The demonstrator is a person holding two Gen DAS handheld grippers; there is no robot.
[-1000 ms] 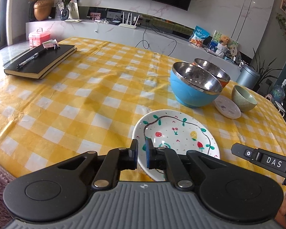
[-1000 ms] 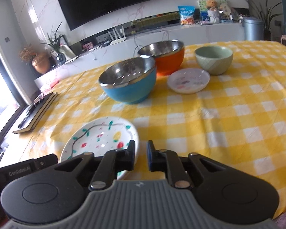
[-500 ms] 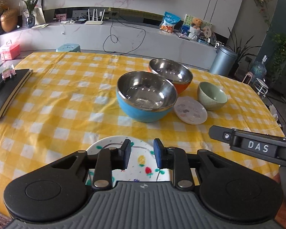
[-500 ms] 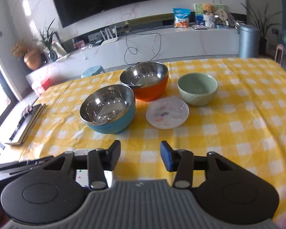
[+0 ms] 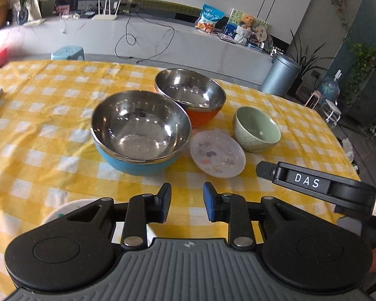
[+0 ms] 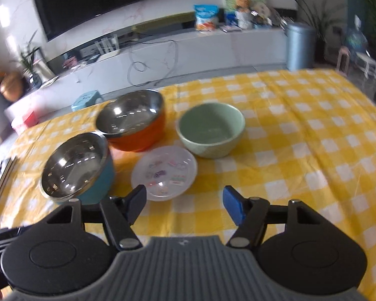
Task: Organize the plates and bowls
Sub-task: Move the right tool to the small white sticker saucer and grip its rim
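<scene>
Plates and bowls, five pieces, on a yellow-checked worktop.

Nearest: painted plate, white rim only showing at the near left, mostly hidden behind the left hand-held gripper, whose jaws have just been opening, now narrowly apart with nothing between them. Right hand-held gripper: jaws just opening, wide, empty.

Next: small clear plate with printed motifs, probably light plastic, thin and slippery; best taken by pinching the rim.

Left of it: blue bowl, steel-lined, stiff, smooth, likely to slip; hold at the rim.

Behind: orange bowl, same make, touching or just beside the blue; the pair should nest.

Right: green bowl, ceramic by its look, heavier and breakable; grip one wall over the rim.

Obstacles: the pieces crowd together, leaving little finger room between them. Book at far left and the cabinet clutter beyond stand well apart.
</scene>
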